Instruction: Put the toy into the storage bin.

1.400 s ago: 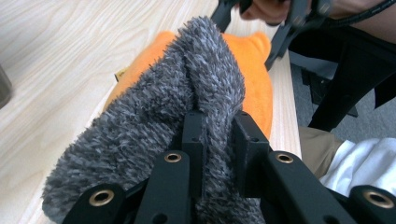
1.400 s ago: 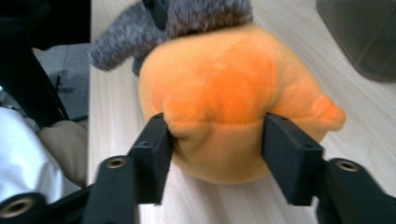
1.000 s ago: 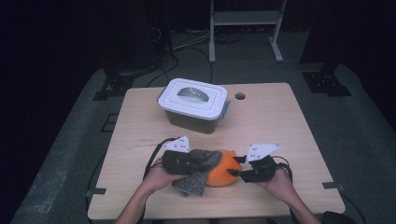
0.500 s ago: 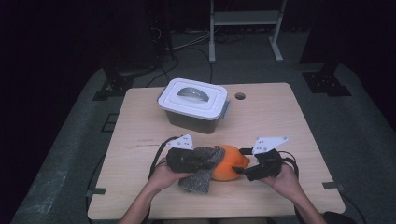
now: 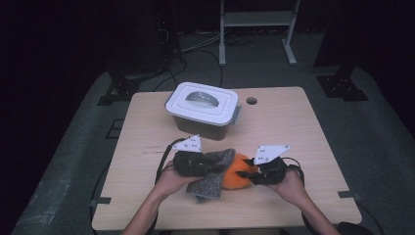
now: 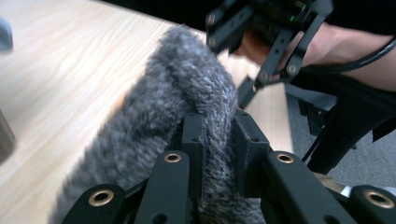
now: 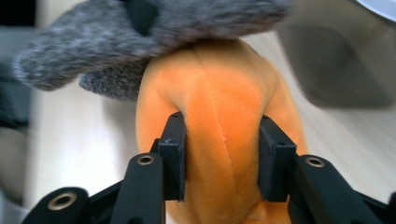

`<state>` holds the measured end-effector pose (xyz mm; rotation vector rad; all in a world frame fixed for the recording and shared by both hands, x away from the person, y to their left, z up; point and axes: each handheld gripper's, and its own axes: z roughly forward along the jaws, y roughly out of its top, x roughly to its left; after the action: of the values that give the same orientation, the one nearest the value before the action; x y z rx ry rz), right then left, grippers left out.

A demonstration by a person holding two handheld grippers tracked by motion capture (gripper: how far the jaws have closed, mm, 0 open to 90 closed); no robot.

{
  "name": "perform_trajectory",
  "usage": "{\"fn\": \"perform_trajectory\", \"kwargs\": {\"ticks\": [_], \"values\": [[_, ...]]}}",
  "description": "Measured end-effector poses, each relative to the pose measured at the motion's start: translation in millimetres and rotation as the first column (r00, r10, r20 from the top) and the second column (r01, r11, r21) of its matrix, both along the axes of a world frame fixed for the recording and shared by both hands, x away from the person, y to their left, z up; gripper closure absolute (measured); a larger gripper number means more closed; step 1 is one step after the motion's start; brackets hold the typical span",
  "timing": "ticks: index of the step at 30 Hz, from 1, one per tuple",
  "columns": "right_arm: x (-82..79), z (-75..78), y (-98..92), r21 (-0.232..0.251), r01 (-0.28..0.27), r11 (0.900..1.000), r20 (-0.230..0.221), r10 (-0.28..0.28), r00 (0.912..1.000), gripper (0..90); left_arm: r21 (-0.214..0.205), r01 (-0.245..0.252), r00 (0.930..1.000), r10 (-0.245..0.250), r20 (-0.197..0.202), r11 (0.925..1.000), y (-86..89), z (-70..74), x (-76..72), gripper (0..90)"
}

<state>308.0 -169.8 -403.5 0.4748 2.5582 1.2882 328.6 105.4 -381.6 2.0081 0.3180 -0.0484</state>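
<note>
Item: orange plush toy, at the table's near edge, partly under a grey fuzzy sock. Right gripper: jaws had just closed in, pads pressing the plush. Left gripper: clamped tight on the sock's edge. We judged it best to hold the plush steady and draw the sock evenly, without tearing. Lidded container well behind.
</note>
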Motion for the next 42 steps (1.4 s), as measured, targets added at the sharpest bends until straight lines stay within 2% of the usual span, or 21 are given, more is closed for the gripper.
{"fn": "perform_trajectory", "kwargs": {"ticks": [3, 5, 7, 10, 14, 16, 18, 19, 21, 25, 27, 28, 30, 31, 33, 36, 39, 42], "values": [[-1.9, -1.2, 3.5, 0.082, -0.051, 0.9953, -0.056, 0.056, 0.9968, 59.9, -0.007, 0.019, 0.9997, -0.018, 0.015, 0.9998, 0.8, 8.2, -5.4, 77.0], [-0.5, -7.0, 3.9, 0.092, -0.063, 0.9937, -0.077, 0.07, 0.9946, 59.6, 0.036, 0.017, 0.9994, -0.018, 0.031, 0.9992, 0.1, 6.2, -7.5, 77.0], [1.5, -13.9, -0.1, 0.111, -0.068, 0.9915, -0.101, 0.08, 0.9917, 58.2, 0.027, 0.014, 0.9999, -0.014, 0.009, 0.9995, 3.4, -1.3, -5.9, 77.0], [3.1, -15.9, -7.0, 0.098, -0.078, 0.9921, -0.107, 0.088, 0.9903, 54.5, 0.0, -0.004, 0.9998, 0.004, -0.02, 1.0, 13.2, -10.4, -2.2, 77.2], [7.0, -19.5, -19.8, 0.098, -0.059, 0.9935, -0.123, 0.071, 0.9898, 51.0, 0.005, -0.038, 0.9989, 0.038, -0.027, 0.9993, 23.0, -15.2, -0.2, 77.0], [10.3, -21.4, -25.8, 0.105, -0.039, 0.9937, -0.142, 0.054, 0.9884, 45.7, 0.002, -0.035, 0.9985, 0.035, -0.041, 0.9994, 23.3, -19.2, 0.7, 77.0], [11.2, -19.3, -24.9, 0.088, -0.014, 0.996, -0.15, 0.027, 0.9883, 37.4, -0.009, -0.032, 0.9984, 0.031, -0.047, 0.9995, 20.0, -21.2, -0.7, 77.0], [9.2, -15.0, -21.5, 0.054, 0.008, 0.9985, -0.134, -0.001, 0.991, 32.1, -0.006, -0.029, 0.9988, 0.028, -0.04, 0.9996, 18.5, -21.4, -1.3, 77.0], [1.7, -7.1, -14.7, -0.005, 0.022, 0.9997, -0.081, -0.022, 0.9964, 28.7, -0.002, -0.034, 0.9989, 0.034, -0.034, 0.9994, 16.4, -20.6, -3.2, 77.0], [-15.4, -0.2, -1.5, -0.059, 0.002, 0.9982, -0.008, -0.002, 1.0, 23.8, -0.004, -0.025, 0.9991, 0.025, -0.035, 0.9997, 13.9, -20.6, -4.7, 77.0], [-17.1, -1.0, 4.2, -0.084, -0.008, 0.9965, 0.018, 0.01, 0.9998, 22.1, -0.007, -0.023, 0.9991, 0.022, -0.036, 0.9997, 11.5, -20.6, -5.5, 77.0], [-16.4, -1.6, 6.2, -0.091, -0.007, 0.9958, 0.019, 0.009, 0.9998, 22.9, -0.005, -0.023, 0.9991, 0.022, -0.036, 0.9997, 10.6, -20.4, -5.9, 77.0], [-13.3, -3.0, 7.0, -0.088, -0.022, 0.9959, 0.007, 0.023, 0.9997, 37.5, 0.0, -0.021, 0.9993, 0.021, -0.031, 0.9998, 10.6, -19.5, -6.3, 77.1], [-11.1, -3.6, 5.3, -0.07, -0.04, 0.9968, -0.007, 0.04, 0.9992, 47.4, 0.0, -0.017, 0.9993, 0.017, -0.032, 0.9999, 11.6, -18.3, -6.2, 77.1], [-7.8, -3.2, 0.8, -0.02, -0.065, 0.9977, -0.023, 0.065, 0.9976, 56.3, -0.003, -0.016, 0.9995, 0.016, -0.026, 0.9999, 13.9, -15.0, -6.2, 77.1], [-5.1, -1.7, -1.7, 0.077, -0.09, 0.993, -0.073, 0.096, 0.9928, 57.7, -0.009, 0.001, 1.0, -0.001, -0.007, 1.0, 19.0, -2.7, -6.6, 77.1], [-4.3, -2.7, 1.8, 0.135, -0.125, 0.9829, -0.096, 0.139, 0.9857, 57.4, -0.011, 0.034, 0.9993, -0.034, 0.018, 0.9994, 19.8, 9.6, -10.6, 77.1], [-2.2, -6.4, 5.8, 0.139, -0.155, 0.978, -0.097, 0.17, 0.9807, 56.7, 0.032, 0.061, 0.9973, -0.063, 0.037, 0.9976, 16.3, 11.5, -14.1, 77.1]]}}
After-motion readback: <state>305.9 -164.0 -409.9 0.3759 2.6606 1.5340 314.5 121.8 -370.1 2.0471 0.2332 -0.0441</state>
